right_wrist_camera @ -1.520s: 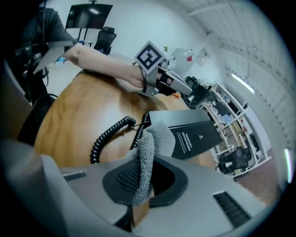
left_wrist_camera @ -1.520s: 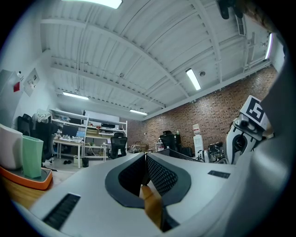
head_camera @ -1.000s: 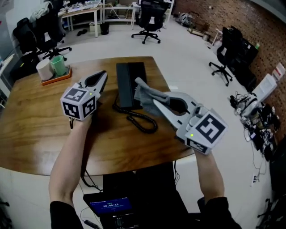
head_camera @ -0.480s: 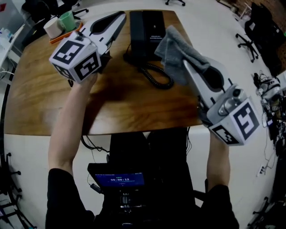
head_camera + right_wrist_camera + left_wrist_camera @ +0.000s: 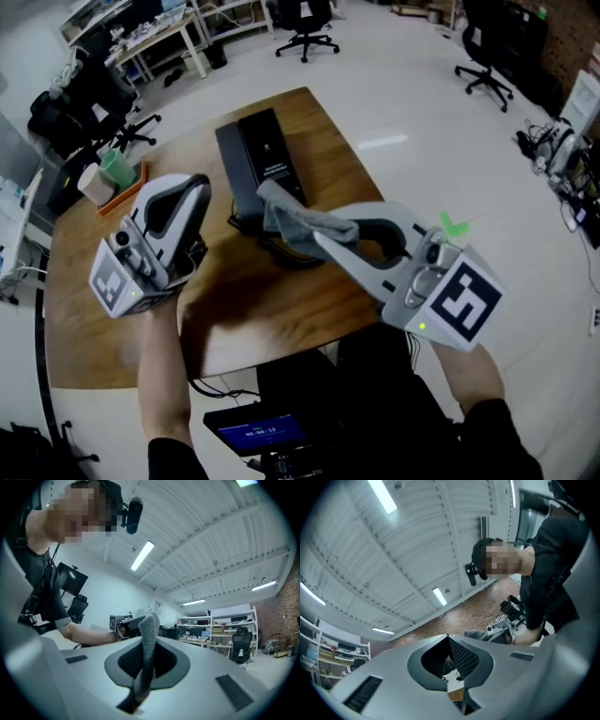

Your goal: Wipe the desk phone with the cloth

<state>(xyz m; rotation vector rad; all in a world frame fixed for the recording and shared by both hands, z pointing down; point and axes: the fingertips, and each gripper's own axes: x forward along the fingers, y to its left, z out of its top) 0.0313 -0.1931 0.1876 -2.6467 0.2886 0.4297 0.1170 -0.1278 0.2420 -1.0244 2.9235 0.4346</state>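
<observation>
The black desk phone (image 5: 267,155) lies on the wooden table (image 5: 94,337) at its far side, and its coiled cord (image 5: 281,255) trails toward me. My right gripper (image 5: 319,236) is shut on the grey cloth (image 5: 292,223), which hangs bunched over the phone's near end and the cord. In the right gripper view the cloth (image 5: 149,630) stands pinched between the jaws. My left gripper (image 5: 199,185) is to the left of the phone, apart from it. It is tipped upward toward the ceiling, jaws shut (image 5: 447,637) with nothing between them.
An orange tray (image 5: 120,183) with a green cup (image 5: 116,166) and a white cup (image 5: 94,184) sits at the table's far left corner. Office chairs (image 5: 305,21) and desks stand beyond. A small screen (image 5: 248,433) shows below the table's near edge.
The head camera has swung about. My left gripper has tipped up, its marker cube now low at the left. The right gripper still holds the cloth over the cord and the phone's near end.
</observation>
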